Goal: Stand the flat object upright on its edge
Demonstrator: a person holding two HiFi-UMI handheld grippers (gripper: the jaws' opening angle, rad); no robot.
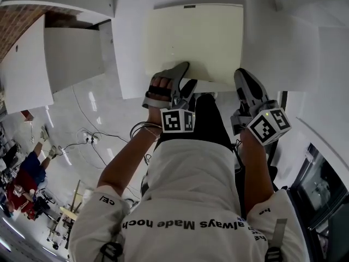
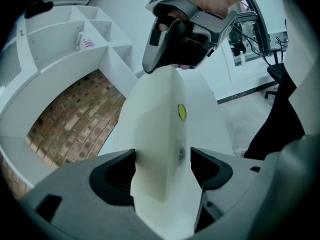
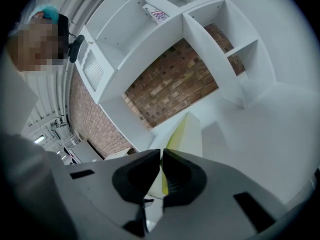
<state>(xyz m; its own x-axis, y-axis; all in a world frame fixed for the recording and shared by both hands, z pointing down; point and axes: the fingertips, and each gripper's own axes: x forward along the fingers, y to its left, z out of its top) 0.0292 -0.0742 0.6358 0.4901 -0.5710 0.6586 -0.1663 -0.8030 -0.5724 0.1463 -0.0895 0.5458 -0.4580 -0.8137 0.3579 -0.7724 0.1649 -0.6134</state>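
The flat object (image 1: 193,42) is a cream rectangular panel on the white tabletop (image 1: 131,70), and both grippers meet it at its near edge. My left gripper (image 1: 184,81) is on the near-left part of that edge. In the left gripper view the panel (image 2: 155,134) fills the gap between its pads, and my left gripper (image 2: 162,169) is shut on it; a yellow dot and a barcode label show on one face. My right gripper (image 1: 242,82) is at the near-right corner. In its own view my right gripper (image 3: 161,166) pinches a thin cream-and-yellow edge (image 3: 192,131). The left gripper view also shows the right gripper (image 2: 172,44) at the panel's far end.
White shelving (image 1: 71,53) stands left of the table, with open compartments (image 3: 170,29) over a brick wall (image 3: 170,86). Cables (image 1: 90,138) lie on the floor below. A seated person (image 1: 27,173) is at the far left. A dark desk edge (image 1: 322,184) is on the right.
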